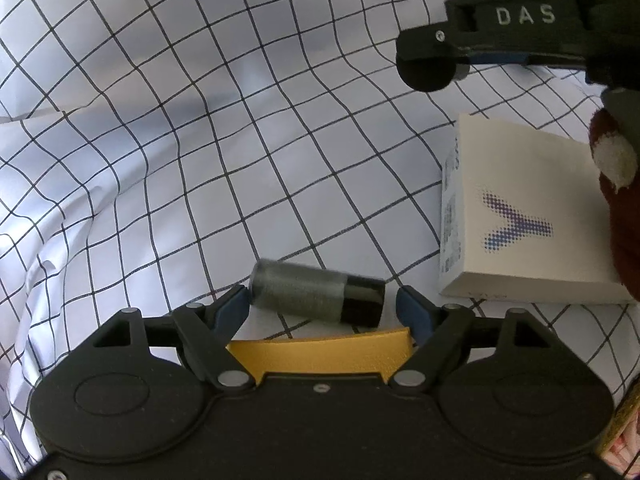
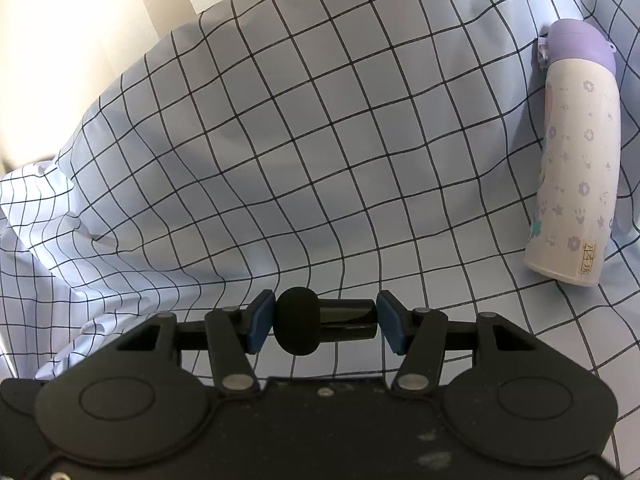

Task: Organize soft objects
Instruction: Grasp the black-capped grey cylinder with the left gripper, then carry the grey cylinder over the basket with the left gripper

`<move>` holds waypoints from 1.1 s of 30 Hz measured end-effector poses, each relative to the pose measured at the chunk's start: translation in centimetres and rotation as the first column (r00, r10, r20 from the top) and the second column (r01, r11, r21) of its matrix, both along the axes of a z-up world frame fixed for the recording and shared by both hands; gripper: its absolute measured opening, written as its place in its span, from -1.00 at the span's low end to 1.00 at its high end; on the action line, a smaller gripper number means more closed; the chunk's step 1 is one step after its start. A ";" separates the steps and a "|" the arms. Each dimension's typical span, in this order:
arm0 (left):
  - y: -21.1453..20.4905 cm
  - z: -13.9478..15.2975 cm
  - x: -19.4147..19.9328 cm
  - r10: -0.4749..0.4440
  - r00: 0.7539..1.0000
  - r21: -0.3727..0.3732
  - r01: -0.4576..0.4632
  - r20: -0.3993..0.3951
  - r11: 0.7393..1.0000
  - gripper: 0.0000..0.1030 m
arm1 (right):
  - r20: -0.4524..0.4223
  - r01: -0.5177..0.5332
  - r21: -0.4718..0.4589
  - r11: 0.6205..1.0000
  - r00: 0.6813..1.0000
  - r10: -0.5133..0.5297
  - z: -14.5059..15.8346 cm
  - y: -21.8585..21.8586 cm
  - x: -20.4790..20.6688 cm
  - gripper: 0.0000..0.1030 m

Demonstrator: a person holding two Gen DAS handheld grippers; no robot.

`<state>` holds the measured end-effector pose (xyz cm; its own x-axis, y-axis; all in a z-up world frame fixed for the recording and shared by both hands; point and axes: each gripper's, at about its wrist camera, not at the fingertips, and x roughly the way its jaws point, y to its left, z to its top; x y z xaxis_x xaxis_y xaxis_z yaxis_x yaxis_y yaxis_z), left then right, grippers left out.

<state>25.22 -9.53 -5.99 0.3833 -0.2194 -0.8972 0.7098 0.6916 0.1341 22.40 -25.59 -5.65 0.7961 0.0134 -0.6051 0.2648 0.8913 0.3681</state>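
While the left hand-held gripper [image 1: 320, 304] stands apart around a grey-black cylinder [image 1: 318, 293] lying on the checked bedsheet [image 1: 200, 120], the right hand-held gripper [image 2: 326, 326] is clamped on a black foam-tipped cylinder [image 2: 320, 326]; probably light, rolls easily, grip mid-body.

A short cylinder [image 1: 316, 296], grey-wrapped along most of its length with a glossy black end, lies on its side on the checked sheet [image 1: 200, 120], slightly blurred. A black piece [image 2: 298, 326] with a rounded foam head and a shiny black body sits crosswise, clamped at both ends in the right gripper [image 2: 324, 324]. A dark red-brown plush [image 1: 616, 184] with a fuzzy white patch shows partly at the picture's right edge, overlapping the white box [image 1: 516, 184].
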 end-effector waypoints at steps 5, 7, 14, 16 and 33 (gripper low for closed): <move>0.3 0.3 0.1 0.006 1.000 -0.022 -0.006 0.007 1.000 0.53 | -0.004 0.003 0.006 1.000 1.000 -0.003 -0.1 -0.1 0.0 0.07; 0.2 0.3 0.1 0.000 1.000 -0.015 0.001 0.019 1.000 0.49 | -0.004 0.003 0.004 1.000 1.000 -0.003 -0.1 0.0 0.0 0.07; 0.4 0.1 0.4 -0.030 1.000 -0.023 0.030 0.007 0.999 0.43 | -0.005 0.004 0.003 1.000 1.000 -0.004 -0.1 0.0 0.0 0.07; 0.7 0.1 0.4 -0.045 0.999 -0.037 0.045 0.005 0.998 0.43 | -0.006 0.005 0.002 1.000 1.000 -0.005 -0.1 0.0 0.0 0.07; 1.7 0.6 2.3 0.054 0.997 -0.133 -0.062 -0.062 0.989 0.29 | -0.012 0.009 0.004 1.000 1.000 -0.009 -0.2 -0.1 0.1 0.07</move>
<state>27.50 -7.87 -5.36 0.3471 -0.3184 -0.8821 0.6721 0.7405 -0.0029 22.52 -25.65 -5.81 0.7890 0.0089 -0.6144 0.2769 0.8874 0.3684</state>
